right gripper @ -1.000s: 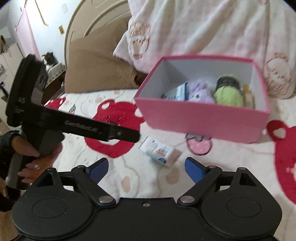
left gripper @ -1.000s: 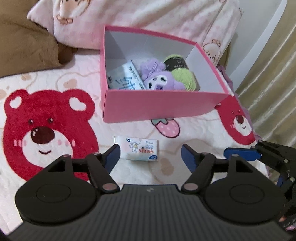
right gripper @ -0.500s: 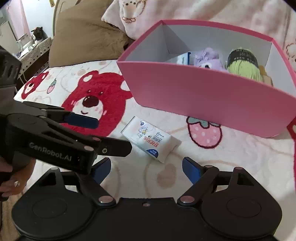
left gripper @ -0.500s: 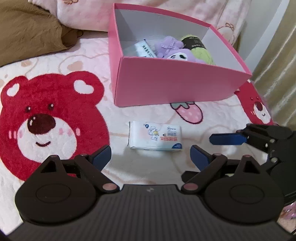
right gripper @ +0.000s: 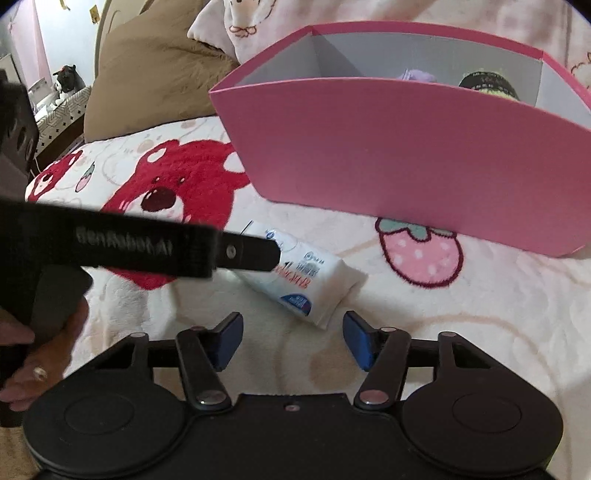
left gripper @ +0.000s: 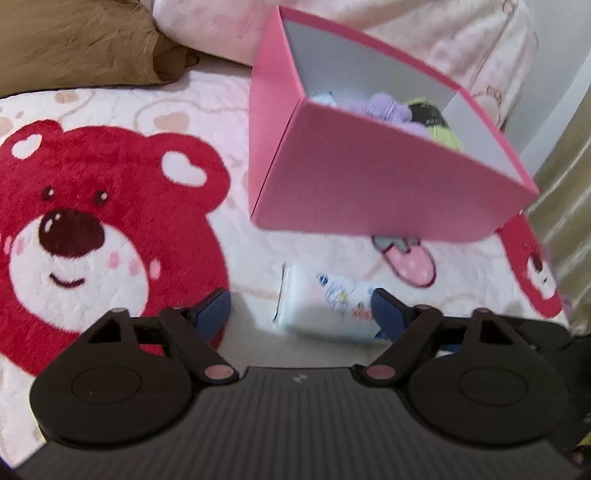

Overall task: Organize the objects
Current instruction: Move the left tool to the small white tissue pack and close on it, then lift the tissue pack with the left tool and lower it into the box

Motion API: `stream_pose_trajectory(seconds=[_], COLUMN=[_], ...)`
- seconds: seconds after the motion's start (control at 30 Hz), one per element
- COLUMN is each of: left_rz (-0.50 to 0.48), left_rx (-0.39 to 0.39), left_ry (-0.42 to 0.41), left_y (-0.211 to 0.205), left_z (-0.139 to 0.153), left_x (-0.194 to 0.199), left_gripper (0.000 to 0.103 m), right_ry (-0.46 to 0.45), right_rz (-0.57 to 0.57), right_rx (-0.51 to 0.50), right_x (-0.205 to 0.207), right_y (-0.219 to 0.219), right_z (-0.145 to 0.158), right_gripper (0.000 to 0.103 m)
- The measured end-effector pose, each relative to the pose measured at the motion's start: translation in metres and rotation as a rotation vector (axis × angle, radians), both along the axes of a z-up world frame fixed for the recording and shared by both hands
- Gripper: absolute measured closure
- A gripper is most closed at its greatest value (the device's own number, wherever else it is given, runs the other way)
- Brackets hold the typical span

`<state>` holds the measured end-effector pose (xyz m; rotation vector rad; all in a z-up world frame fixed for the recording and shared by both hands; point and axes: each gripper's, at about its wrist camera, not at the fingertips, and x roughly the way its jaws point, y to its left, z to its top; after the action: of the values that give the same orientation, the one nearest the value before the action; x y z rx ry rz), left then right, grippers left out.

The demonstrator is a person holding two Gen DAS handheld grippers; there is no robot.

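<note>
While it lies flat on the bear-print blanket (left gripper: 122, 107), just near of the pink box (left gripper: 369, 184), the tissue pack (left gripper: 325, 306) looks like the one item left to tidy away. It is a white, soft-sided plastic packet with printed labelling, probably light, squashy and a little slick, so a firm pinch should dent it rather than harm it. Its short width seems the best place to take hold, with a pad on each long flat side near the middle, since the crimped ends would likely fold and slip.

From the left wrist view, the left gripper (left gripper: 299, 314) sits low over the packet, jaws fairly wide and just closing: its right blue pad overlaps the packet's right end, whether touching I cannot tell, while the left pad stands clear on the blanket, so nothing is gripped. From the right wrist view, the right gripper (right gripper: 291, 336) hovers just near of the packet's corner, jaws narrowed and just closing, with only blanket between them.

Inside the box a purple plush toy (left gripper: 388, 110) and a green yarn ball (left gripper: 443, 133) already rest. A brown pillow (left gripper: 74, 40) and a pink quilt (left gripper: 221, 33) lie at the far side
</note>
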<state>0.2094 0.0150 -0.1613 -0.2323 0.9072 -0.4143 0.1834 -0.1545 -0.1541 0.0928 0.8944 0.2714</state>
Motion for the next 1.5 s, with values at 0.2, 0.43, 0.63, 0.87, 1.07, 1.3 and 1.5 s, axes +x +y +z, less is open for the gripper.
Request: stream_pose_trajectory(seconds=[0.2, 0.43, 0.63, 0.87, 1.07, 1.3, 1.5], left_rz=[-0.035, -0.083, -0.043, -0.013, -0.078, -0.07, -0.107], left_rx=[-0.051, -0.157, -0.126, -0.07, -0.039, -0.041, 0.003], left_ry=[0.058, 0.195, 0.205, 0.11, 0.096, 0.099, 0.053], left_y=[0.001, 0.0, -0.003, -0.009, -0.023, -0.025, -0.035], left_z=[-0.01, -0.004, -0.009, -0.015, -0.013, -0.014, -0.006], left_x=[0.004, -0.011, -0.014, -0.015, -0.018, -0.022, -0.035], left_gripper=[0.05, 0.047, 0.045, 0.049, 0.058, 0.057, 0.058], right_ry=[-0.028, -0.009, 0.017, -0.016, -0.084, -0.071, -0.081], right_rz=[-0.01, 0.033, 0.049, 0.053, 0.072, 0.056, 0.012], right_rx=[0.003, -0.047, -0.084, -0.11, -0.235, -0.226, -0.219], right_x=[0.001, -0.005, -0.007, -0.005, -0.009, -0.007, -0.018], right_y=[-0.005, 0.001, 0.006, 0.017, 0.028, 0.024, 0.025], right_z=[0.001, 0.011, 0.004, -0.008, -0.012, -0.011, -0.012], right_gripper=[0.056, 0.044, 0.025, 0.016, 0.022, 0.021, 0.021])
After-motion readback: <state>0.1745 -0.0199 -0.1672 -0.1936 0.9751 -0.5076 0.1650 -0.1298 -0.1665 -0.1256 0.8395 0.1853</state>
